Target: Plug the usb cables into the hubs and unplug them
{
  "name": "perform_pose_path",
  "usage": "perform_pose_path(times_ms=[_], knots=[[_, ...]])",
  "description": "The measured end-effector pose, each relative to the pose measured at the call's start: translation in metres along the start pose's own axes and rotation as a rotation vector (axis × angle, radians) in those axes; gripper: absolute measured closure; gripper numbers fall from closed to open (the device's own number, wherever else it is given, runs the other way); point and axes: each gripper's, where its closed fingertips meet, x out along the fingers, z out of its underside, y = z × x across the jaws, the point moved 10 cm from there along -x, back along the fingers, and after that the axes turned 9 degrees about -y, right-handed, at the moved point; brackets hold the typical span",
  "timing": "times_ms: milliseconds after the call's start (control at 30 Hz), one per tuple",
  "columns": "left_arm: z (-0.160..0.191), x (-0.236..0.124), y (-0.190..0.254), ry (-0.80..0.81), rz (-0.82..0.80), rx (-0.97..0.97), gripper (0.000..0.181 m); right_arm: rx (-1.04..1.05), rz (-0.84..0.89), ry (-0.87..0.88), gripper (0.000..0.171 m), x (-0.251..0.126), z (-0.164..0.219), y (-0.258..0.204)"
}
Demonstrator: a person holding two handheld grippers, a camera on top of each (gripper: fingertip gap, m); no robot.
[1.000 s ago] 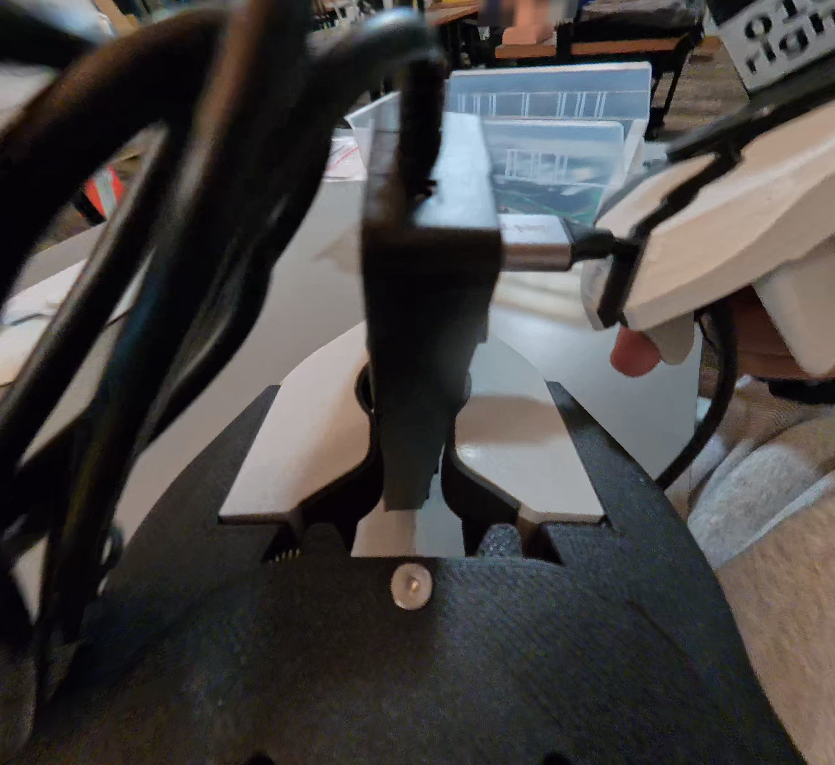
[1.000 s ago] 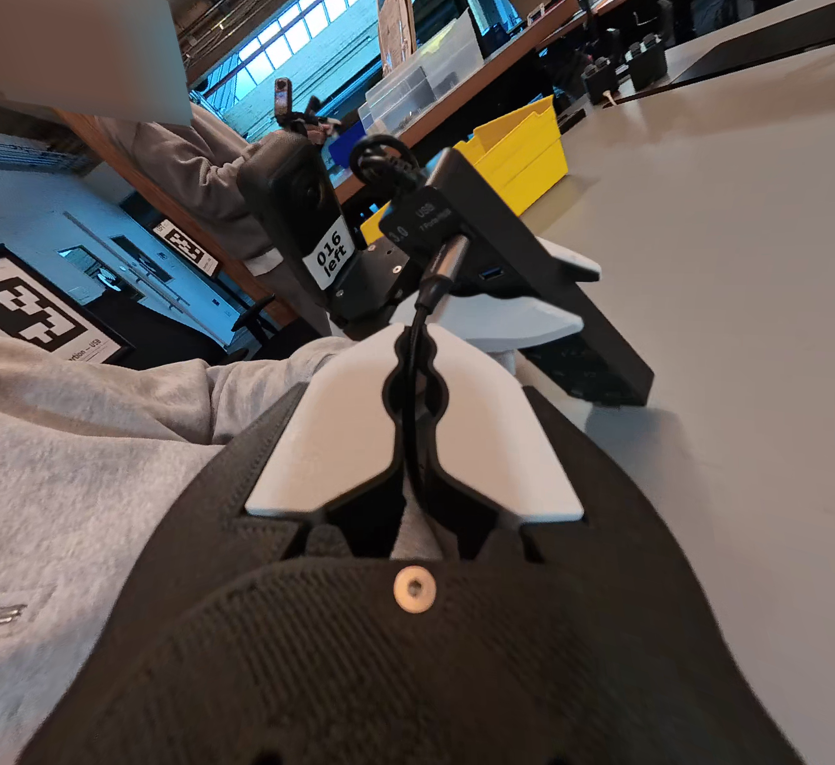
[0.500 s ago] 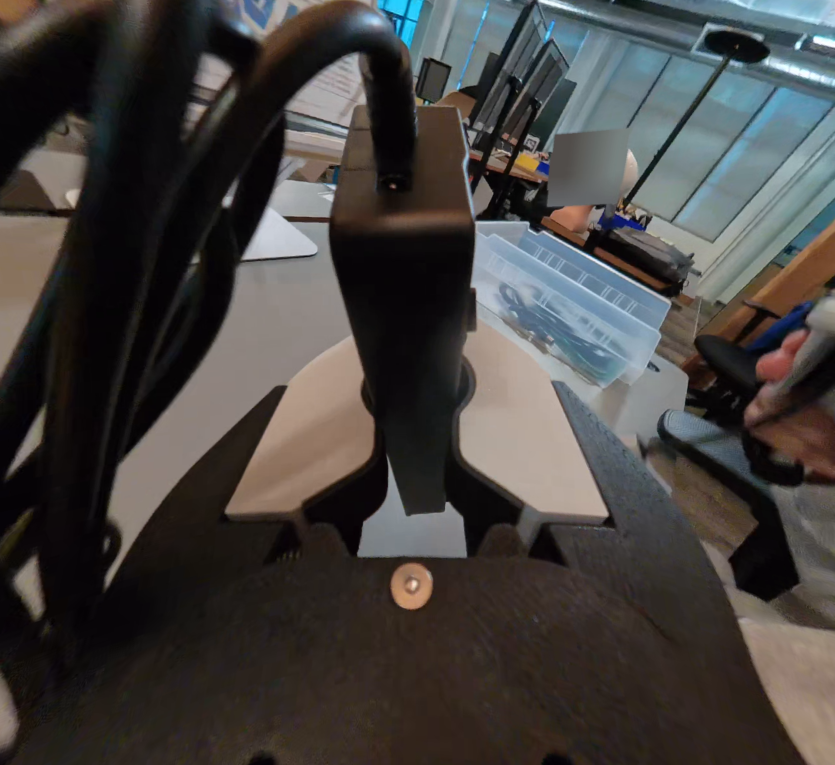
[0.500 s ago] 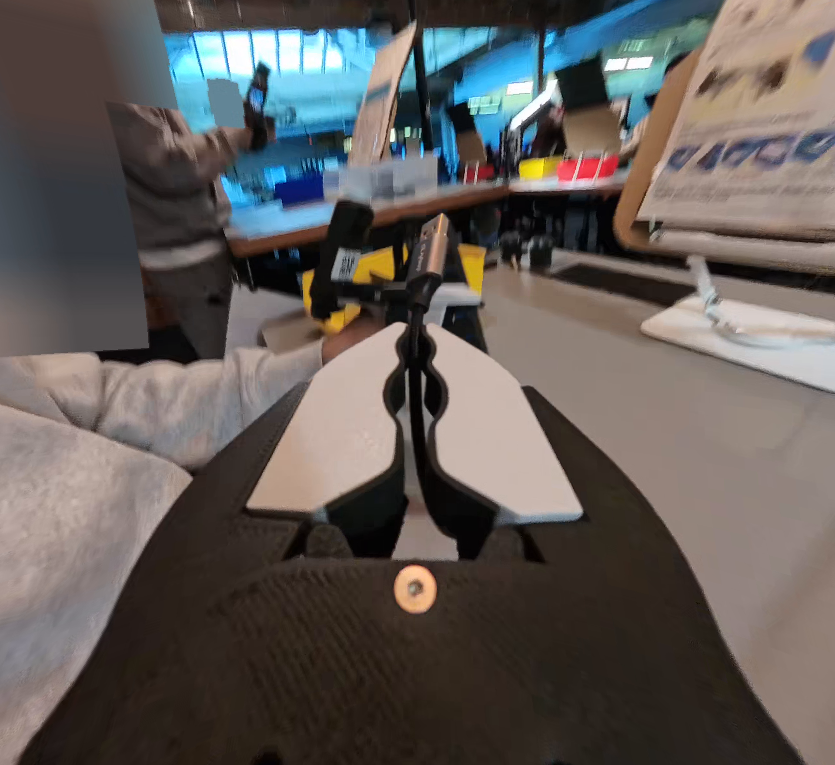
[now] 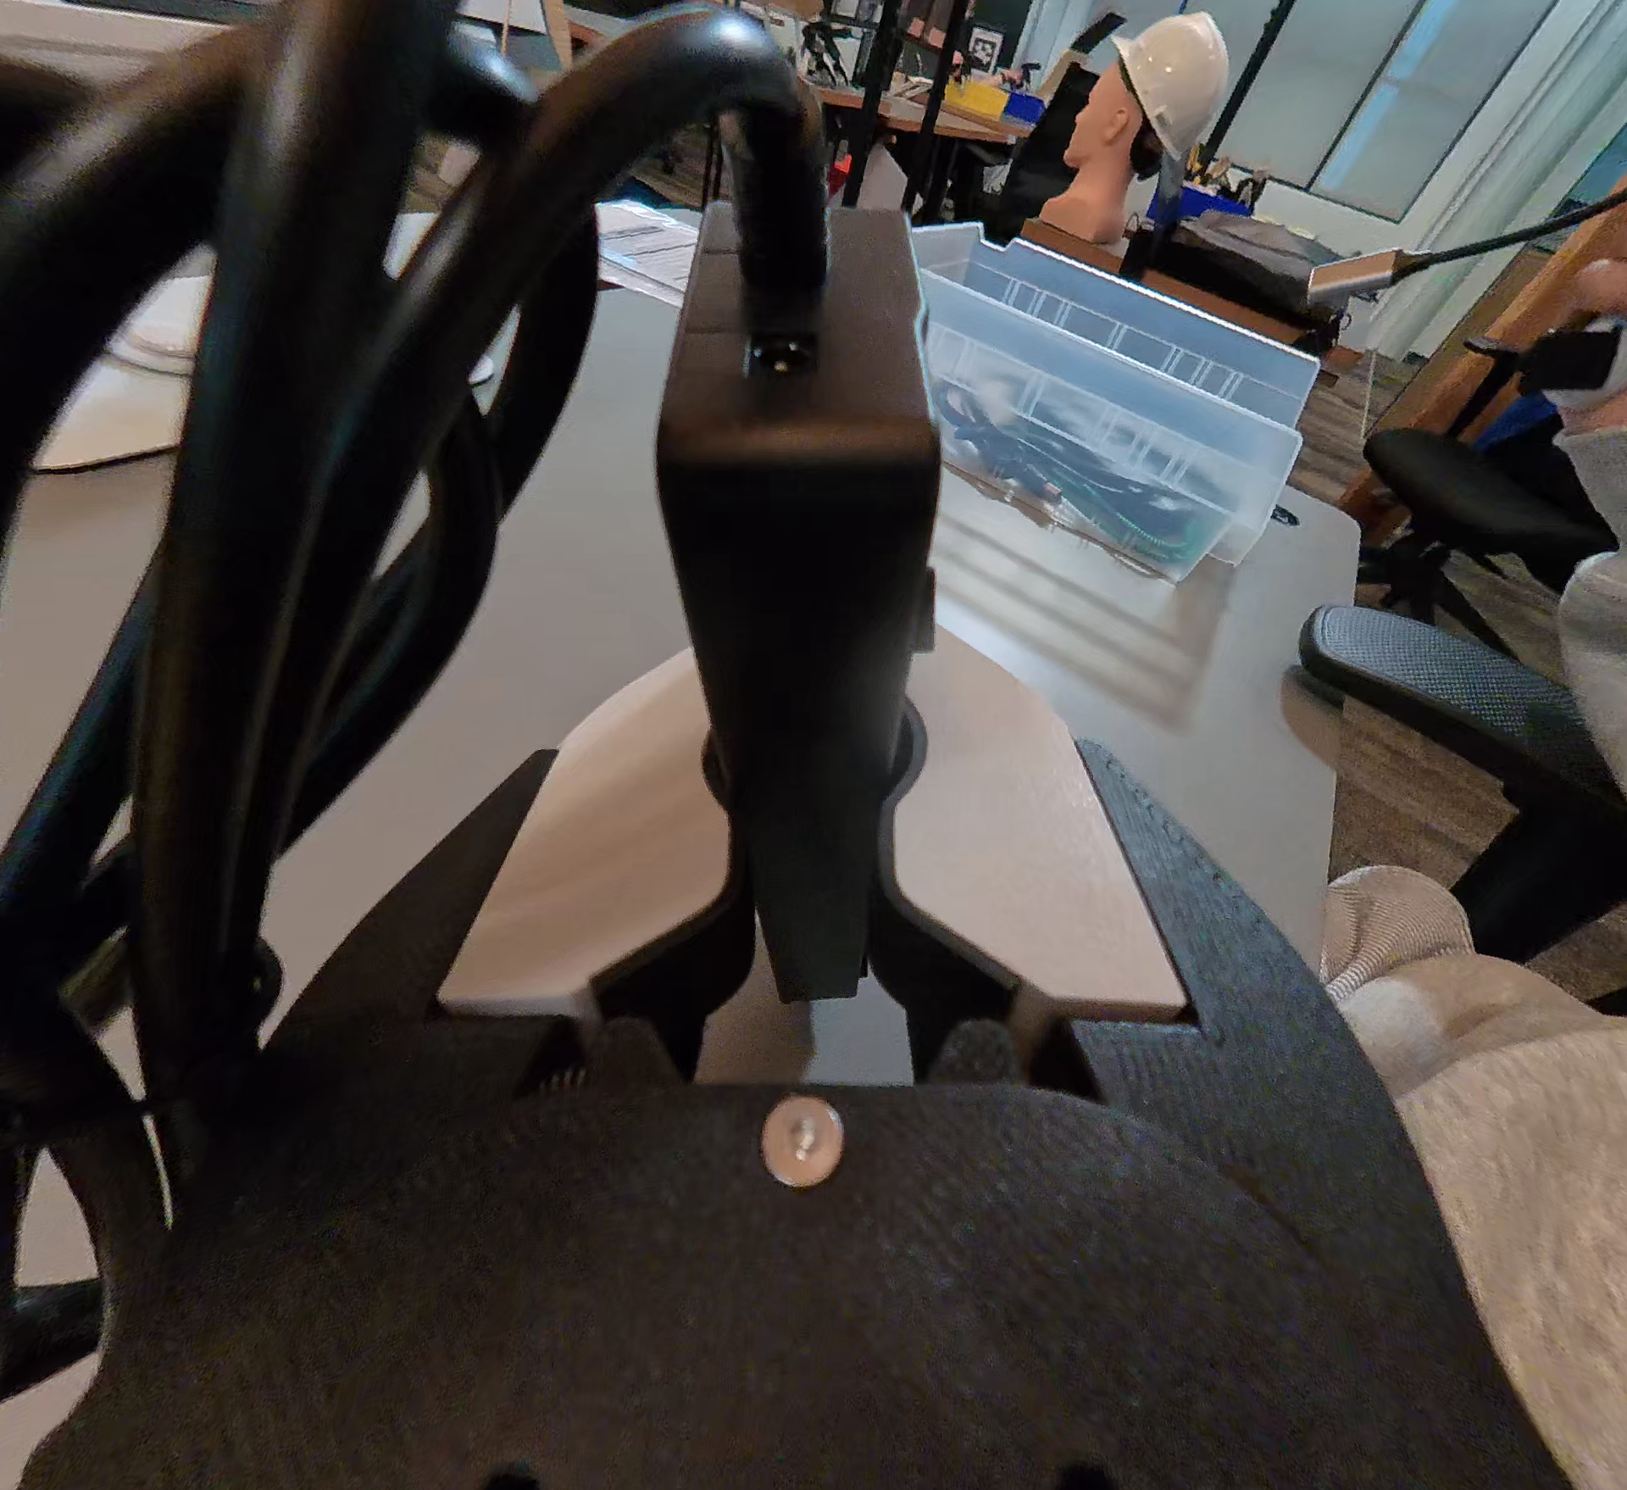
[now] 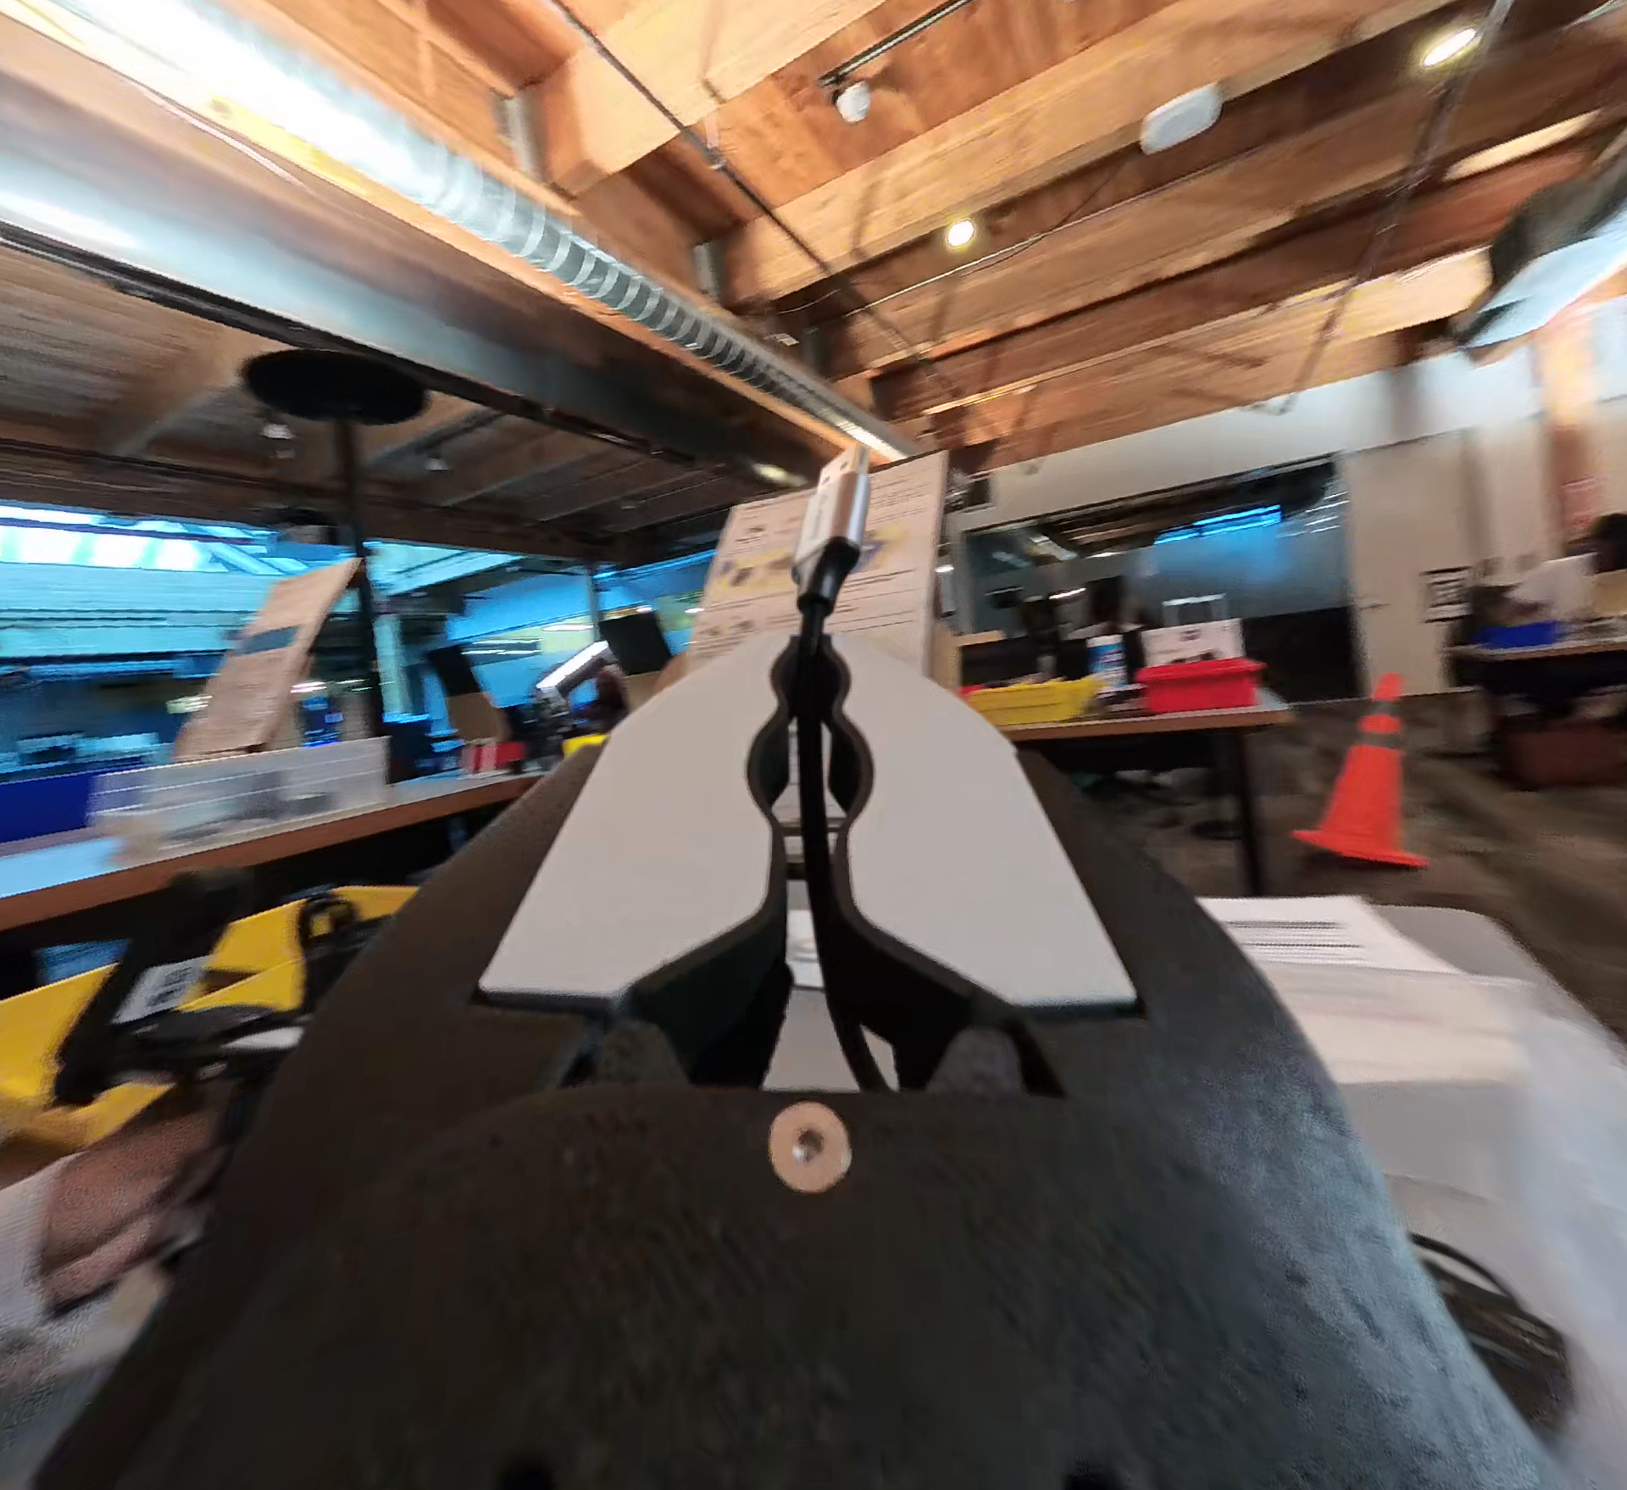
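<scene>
Cables [image 5: 264,435], black and looped, fill the frame's left. At centre our left gripper [image 5: 806,752] clamps the black USB hub [image 5: 797,567] upright, above the grey table [image 5: 572,585]. Upper right, the silver USB plug [image 5: 1351,275] hangs free, well apart. Right gripper [image 6: 814,660] pinches its cable [image 6: 814,831], plug skyward. We judge unplugging done; lower gently, keeping loops clear.

Left wrist view low over table [image 5: 572,567]; right wrist view tilted ceilingward
</scene>
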Motion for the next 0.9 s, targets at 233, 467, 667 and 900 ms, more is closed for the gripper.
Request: perform_pose_path(times_ms=[233, 467, 667, 900], knots=[[0.002, 0.004, 0.006, -0.024, 0.022, 0.039, 0.152, 0.006, 0.23, -0.119, 0.168, -0.003, 0.025, 0.044], [0.004, 0.007, 0.012, -0.046, 0.046, 0.071, 0.152, 0.037, 0.375, -0.394, 0.167, 0.004, 0.067, 0.078], [0.005, 0.008, 0.013, -0.049, 0.067, 0.069, 0.152, 0.083, 0.462, -0.422, 0.168, -0.003, 0.072, 0.093], [0.006, 0.008, 0.012, -0.047, 0.075, 0.061, 0.153, 0.029, 0.463, -0.421, 0.167, -0.002, 0.072, 0.09]])
